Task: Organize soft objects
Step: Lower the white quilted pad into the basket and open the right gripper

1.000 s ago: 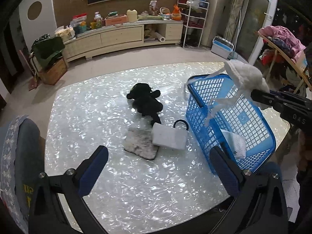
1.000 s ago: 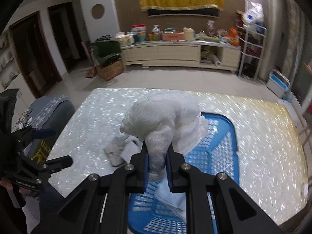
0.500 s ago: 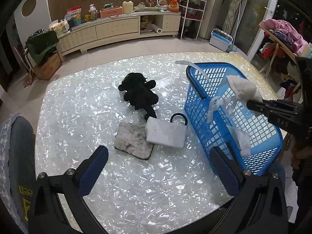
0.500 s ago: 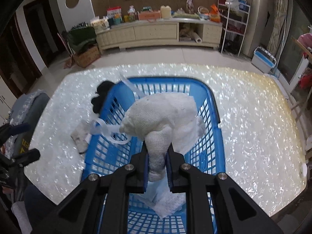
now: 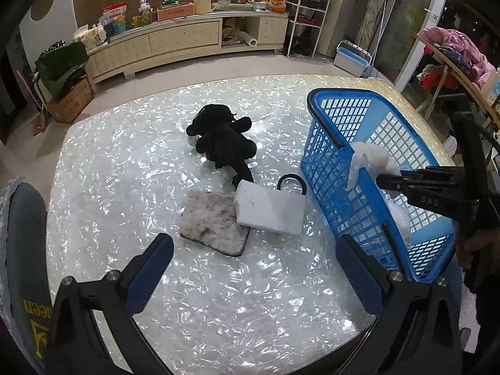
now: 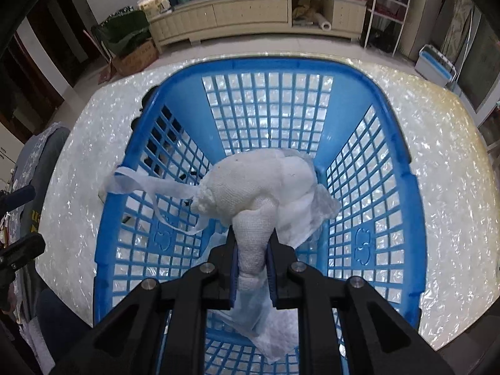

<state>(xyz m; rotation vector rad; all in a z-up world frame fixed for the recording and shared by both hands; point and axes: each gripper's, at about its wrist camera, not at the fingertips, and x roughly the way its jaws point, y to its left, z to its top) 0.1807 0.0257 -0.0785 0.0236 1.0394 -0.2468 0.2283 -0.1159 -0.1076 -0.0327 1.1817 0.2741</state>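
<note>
black plush toy [image 5: 223, 142] only left view

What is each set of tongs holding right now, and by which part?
Right tongs pinch the white knitted cloth bundle by its narrow lower end, over the blue basket. Left tongs hold nothing.

Indoor light from overhead is fairly dim and cool, breaking into many small white glints across the pearly bench [image 5: 103, 187]. Both fisheye views bend straight lines strongly and fall to black at the corners. Focus is sharp in the middle, with the far cabinet [image 6: 250, 15] softer and slightly grainy.
</note>
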